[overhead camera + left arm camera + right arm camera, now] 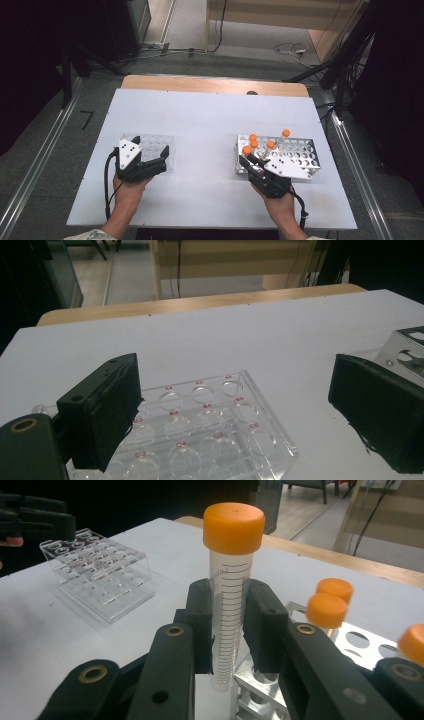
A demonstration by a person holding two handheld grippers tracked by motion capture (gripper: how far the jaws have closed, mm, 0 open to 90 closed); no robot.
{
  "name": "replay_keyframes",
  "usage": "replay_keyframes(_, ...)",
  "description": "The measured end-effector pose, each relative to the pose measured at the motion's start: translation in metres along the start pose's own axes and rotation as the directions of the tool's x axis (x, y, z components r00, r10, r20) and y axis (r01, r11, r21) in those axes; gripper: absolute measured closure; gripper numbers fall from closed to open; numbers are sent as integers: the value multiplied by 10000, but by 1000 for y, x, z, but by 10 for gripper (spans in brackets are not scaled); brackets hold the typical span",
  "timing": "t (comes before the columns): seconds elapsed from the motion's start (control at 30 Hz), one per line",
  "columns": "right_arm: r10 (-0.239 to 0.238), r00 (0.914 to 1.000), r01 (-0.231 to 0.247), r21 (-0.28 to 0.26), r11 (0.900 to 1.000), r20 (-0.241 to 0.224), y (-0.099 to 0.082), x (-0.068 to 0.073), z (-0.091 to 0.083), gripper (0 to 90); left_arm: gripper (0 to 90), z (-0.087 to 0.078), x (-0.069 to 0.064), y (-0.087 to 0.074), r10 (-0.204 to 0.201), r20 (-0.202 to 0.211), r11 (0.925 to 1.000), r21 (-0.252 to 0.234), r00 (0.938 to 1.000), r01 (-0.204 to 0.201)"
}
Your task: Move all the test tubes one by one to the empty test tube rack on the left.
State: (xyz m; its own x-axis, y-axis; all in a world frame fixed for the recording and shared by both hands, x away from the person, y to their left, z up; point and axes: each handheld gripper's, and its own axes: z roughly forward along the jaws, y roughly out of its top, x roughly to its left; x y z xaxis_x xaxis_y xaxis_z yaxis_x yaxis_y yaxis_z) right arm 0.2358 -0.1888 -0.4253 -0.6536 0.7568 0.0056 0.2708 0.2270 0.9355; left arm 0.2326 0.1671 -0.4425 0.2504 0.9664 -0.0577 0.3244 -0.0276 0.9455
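Observation:
My right gripper [229,627] is shut on a clear graduated tube [231,597] with an orange cap [247,150], which it holds upright by the middle. The tube's lower end sits at the near left corner of a perforated metal rack [305,155]. Three more orange-capped tubes [270,144] stand in that rack. My left gripper [150,148] is open, its jaws spread wide on either side of a clear plastic rack [210,415] with labelled round wells, all empty. Nothing is between its pads.
Both racks rest on a white tabletop [205,125] with a wooden strip along the far edge. The two racks are separated by bare surface. Beyond the table are a grey floor, cables and dark equipment stands.

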Motion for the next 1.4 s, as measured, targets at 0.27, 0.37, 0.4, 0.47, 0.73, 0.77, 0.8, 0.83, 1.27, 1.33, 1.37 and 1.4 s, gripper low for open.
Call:
replay_keyframes(0.27, -147, 9995, 153, 210, 9997, -296, 0, 9, 18, 722, 69, 3, -6, 1, 93, 255, 10000, 25, 9996, -93)
replay_keyframes(0.37, -173, 9993, 181, 246, 9995, -328, 0, 11, 21, 722, 69, 5, -9, 2, 130, 337, 9999, 18, 9993, -130)
replay_keyframes(0.4, -158, 9992, 168, 272, 9995, -377, 1, 12, 24, 721, 68, 5, -10, 2, 148, 375, 9999, 32, 9992, -149)
replay_keyframes(0.47, -199, 9990, 210, 268, 9994, -400, 1, 13, 26, 721, 68, 6, -11, 2, 157, 410, 9999, 24, 9990, -158)
replay_keyframes(0.73, -258, 9982, 277, 342, 9990, -545, 3, 18, 37, 722, 69, 7, -14, 4, 71, 625, 10000, 15, 9980, -72)
replay_keyframes(0.77, -239, 9982, 260, 374, 9990, -552, 3, 19, 39, 721, 69, 8, -14, 5, 66, 644, 10000, 16, 9979, -67)
replay_keyframes(0.8, -262, 9980, 284, 372, 9989, -578, 3, 20, 40, 721, 69, 8, -15, 5, 83, 672, 10000, 11, 9977, -84)
replay_keyframes(0.83, -264, 9979, 289, 406, 9988, -600, 3, 20, 42, 721, 69, 8, -15, 5, 86, 704, 10000, -17, 9975, -85)
replay_keyframes(1.27, -294, 9966, 335, 530, 9980, -766, 4, 25, 57, 722, 72, 11, -23, 10, 151, 1073, 9999, -39, 9941, -148)
replay_keyframes(1.33, -259, 9967, 304, 573, 9979, -775, 4, 26, 59, 722, 72, 11, -25, 11, 153, 1156, 9999, -46, 9932, -149)
replay_keyframes(1.37, -277, 9965, 324, 585, 9978, -789, 4, 26, 60, 722, 72, 12, -26, 12, 167, 1192, 9999, -33, 9927, -165)
replay_keyframes(1.4, -295, 9963, 342, 587, 9977, -802, 4, 26, 61, 722, 72, 12, -27, 12, 147, 1212, 9999, -63, 9925, -141)
